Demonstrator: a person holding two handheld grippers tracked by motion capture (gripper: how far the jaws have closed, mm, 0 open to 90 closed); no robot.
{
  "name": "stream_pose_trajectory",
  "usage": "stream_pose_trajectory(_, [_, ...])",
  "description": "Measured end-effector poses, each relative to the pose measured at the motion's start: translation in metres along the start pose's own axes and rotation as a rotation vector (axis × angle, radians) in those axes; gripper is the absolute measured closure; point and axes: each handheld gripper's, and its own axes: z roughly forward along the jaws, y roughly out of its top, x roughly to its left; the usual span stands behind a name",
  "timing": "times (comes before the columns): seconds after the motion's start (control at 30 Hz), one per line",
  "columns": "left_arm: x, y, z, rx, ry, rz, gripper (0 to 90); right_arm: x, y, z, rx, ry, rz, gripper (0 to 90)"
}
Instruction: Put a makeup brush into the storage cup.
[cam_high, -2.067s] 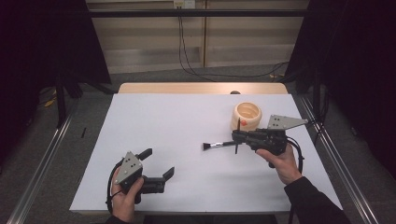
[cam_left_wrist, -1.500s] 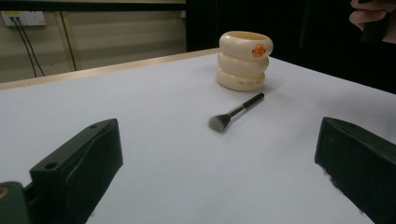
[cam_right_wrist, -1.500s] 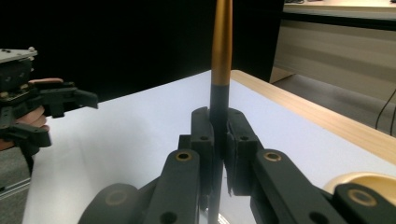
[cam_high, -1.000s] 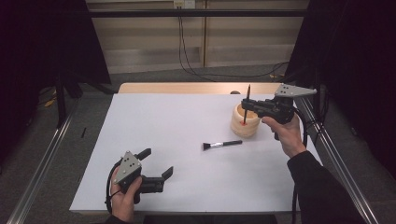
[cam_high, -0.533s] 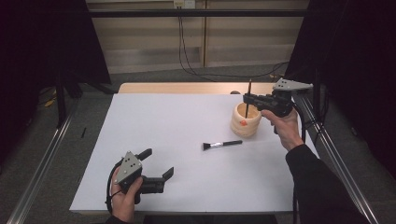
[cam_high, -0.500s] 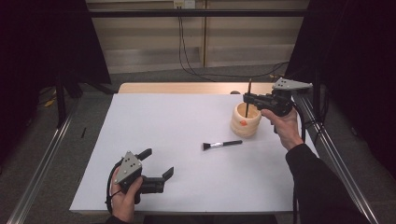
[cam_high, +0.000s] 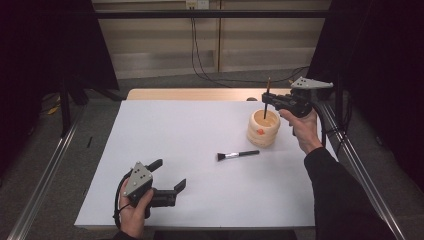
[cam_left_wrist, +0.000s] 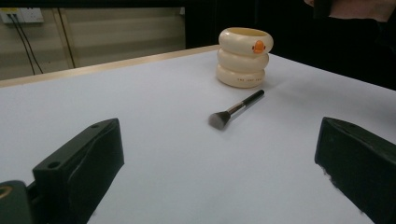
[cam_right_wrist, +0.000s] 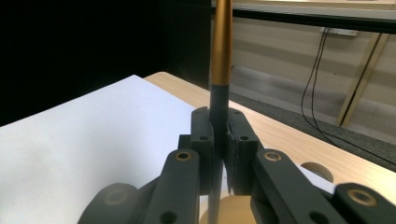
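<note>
Left gripper (cam_high: 167, 180) rested low at the near left of the counter (cam_high: 190, 135), its two black jaws spread wide with nothing between them. Right of it, near the middle, a makeup brush (cam_high: 238, 155) lay flat on the white sheet, dark bristles toward the left, black handle pointing at the holder (cam_high: 263, 128), just apart from it. That holder, a cream pot of three stacked rings with a small orange duck mark, stood upright at the far right. Above its mouth the right gripper (cam_high: 268, 98) had its jaws closed on a slim brush (cam_high: 267, 97) held upright, gripped on the dark part of the stem just below a gold-coloured ferrule, lower end over or just within the pot's mouth; which, I could not tell. Such a brush was probably light, stiff and smooth, apt to slip or swing in the pads, so a hold near mid-stem suited it. The holder looked light enough to tip if knocked.
</note>
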Motion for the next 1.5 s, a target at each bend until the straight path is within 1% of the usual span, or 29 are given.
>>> stream_pose_trajectory(0.07, [0.000, 0.000, 0.000, 0.001, 0.003, 0.007, 1.1, -0.001, -0.002, 0.001, -0.001, -0.009, 0.000, 82.9])
stream_pose_trajectory(0.17, [0.001, 0.000, 0.000, -0.004, 0.010, -0.005, 1.1, -0.003, -0.007, 0.002, 0.007, -0.016, 0.008, 82.9])
stream_pose_trajectory(0.2, [0.002, 0.000, -0.001, -0.004, 0.012, -0.002, 1.3, -0.004, -0.008, 0.002, 0.011, -0.018, 0.011, 82.9])
stream_pose_trajectory(0.27, [0.002, 0.000, -0.001, -0.004, 0.010, -0.003, 1.3, -0.006, -0.010, 0.003, 0.015, -0.022, 0.018, 82.9])
stream_pose_trajectory(0.3, [0.002, 0.000, 0.000, -0.001, 0.010, 0.000, 1.3, -0.007, -0.011, 0.003, 0.011, -0.018, 0.028, 82.9])
stream_pose_trajectory(0.33, [0.002, 0.000, 0.000, 0.000, 0.009, 0.002, 1.3, -0.008, -0.012, 0.003, 0.004, -0.024, 0.030, 82.9])
stream_pose_trajectory(0.4, [0.002, 0.000, 0.000, 0.002, 0.007, 0.002, 1.3, -0.009, -0.014, 0.004, 0.008, -0.027, 0.026, 82.9])
stream_pose_trajectory(0.47, [0.002, 0.000, 0.000, 0.001, 0.011, 0.003, 1.3, -0.009, -0.018, 0.005, 0.013, -0.040, 0.026, 82.9])
stream_pose_trajectory(0.57, [0.004, 0.000, 0.000, 0.001, 0.013, 0.005, 1.5, -0.011, -0.023, 0.005, 0.020, -0.041, 0.040, 82.9])
stream_pose_trajectory(0.6, [0.005, 0.000, 0.000, 0.001, 0.007, 0.011, 1.5, -0.012, -0.025, 0.006, 0.023, -0.047, 0.036, 82.9])
stream_pose_trajectory(0.63, [0.005, 0.000, 0.000, -0.001, 0.009, 0.000, 1.5, -0.012, -0.027, 0.006, 0.021, -0.050, 0.042, 82.9])
stream_pose_trajectory(0.67, [0.005, 0.000, -0.001, 0.001, 0.015, -0.001, 1.5, -0.013, -0.028, 0.006, 0.028, -0.046, 0.042, 82.9])
stream_pose_trajectory(0.87, [0.005, -0.001, -0.001, 0.002, 0.013, 0.003, 1.5, -0.015, -0.036, 0.009, 0.038, -0.041, 0.045, 82.9])
stream_pose_trajectory(1.0, [0.005, 0.000, -0.001, -0.001, 0.015, 0.004, 1.5, -0.014, -0.041, 0.010, 0.039, -0.047, 0.046, 82.9])
stream_pose_trajectory(1.1, [0.006, 0.000, -0.002, 0.002, 0.021, -0.001, 1.5, -0.013, -0.046, 0.012, 0.054, -0.048, 0.043, 82.9])
stream_pose_trajectory(1.23, [0.007, 0.000, -0.002, 0.000, 0.019, 0.004, 1.5, -0.014, -0.054, 0.013, 0.056, -0.055, 0.055, 82.9])
stream_pose_trajectory(1.27, [0.007, 0.000, -0.002, 0.001, 0.019, 0.004, 1.5, -0.014, -0.055, 0.013, 0.059, -0.047, 0.057, 82.8])
stream_pose_trajectory(1.3, [0.007, -0.001, -0.002, 0.000, 0.023, -0.004, 1.6, -0.014, -0.056, 0.013, 0.058, -0.052, 0.060, 82.9])
stream_pose_trajectory(1.37, [0.009, -0.001, -0.003, 0.001, 0.025, -0.006, 1.6, -0.014, -0.060, 0.013, 0.060, -0.049, 0.059, 82.8])
stream_pose_trajectory(1.4, [0.009, -0.001, -0.003, -0.002, 0.023, -0.011, 1.6, -0.013, -0.062, 0.013, 0.065, -0.057, 0.060, 82.8])
stream_pose_trajectory(1.47, [0.010, -0.001, -0.003, 0.000, 0.028, -0.013, 1.6, -0.013, -0.066, 0.014, 0.063, -0.047, 0.070, 82.8])
stream_pose_trajectory(1.5, [0.010, -0.001, -0.003, 0.000, 0.030, -0.012, 1.6, -0.013, -0.067, 0.014, 0.064, -0.053, 0.071, 82.8])
